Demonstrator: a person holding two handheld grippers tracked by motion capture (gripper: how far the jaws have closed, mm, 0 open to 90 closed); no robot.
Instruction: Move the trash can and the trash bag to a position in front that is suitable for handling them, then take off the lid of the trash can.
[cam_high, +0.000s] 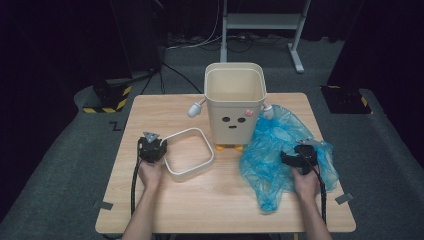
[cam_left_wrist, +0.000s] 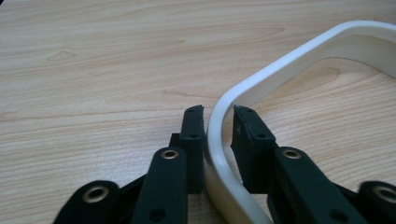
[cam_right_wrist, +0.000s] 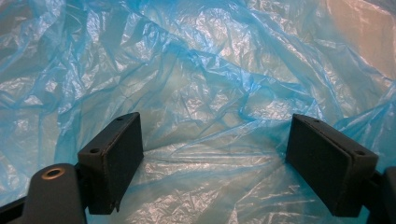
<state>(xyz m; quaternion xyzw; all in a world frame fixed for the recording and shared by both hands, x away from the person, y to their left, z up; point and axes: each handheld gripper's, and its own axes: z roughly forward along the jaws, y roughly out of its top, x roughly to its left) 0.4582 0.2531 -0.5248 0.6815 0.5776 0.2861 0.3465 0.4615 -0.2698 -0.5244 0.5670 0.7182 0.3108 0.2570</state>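
Straddling the near corner of the cream ring frame (cam_left_wrist: 299, 56), the left gripper (cam_left_wrist: 218, 108) has a jaw on each side of the plastic band. The left jaw sits against the band's outer face, while a sliver of daylight shows between the right jaw and the inner face, so the hold looks released rather than clenched. In the high view that left gripper (cam_high: 151, 148) sits at the left edge of the ring frame (cam_high: 189, 153), which lies flat on the wooden table (cam_high: 210, 200), just left of the bin's orange feet.

Over on the other side, the right gripper (cam_right_wrist: 215, 154) has its jaws spread wide, hovering above the crumpled blue plastic bag (cam_right_wrist: 196, 70) with nothing pinched between the pads. From above, the right gripper (cam_high: 299, 156) rests over the middle of the blue plastic bag (cam_high: 272, 150), which sprawls across the table's right half, touching the bin's right side.

The beige waste bin (cam_high: 234, 107) stands upright at the back centre of the table, its mouth open to the camera, a little face on its front, small white arms poking out at either side.
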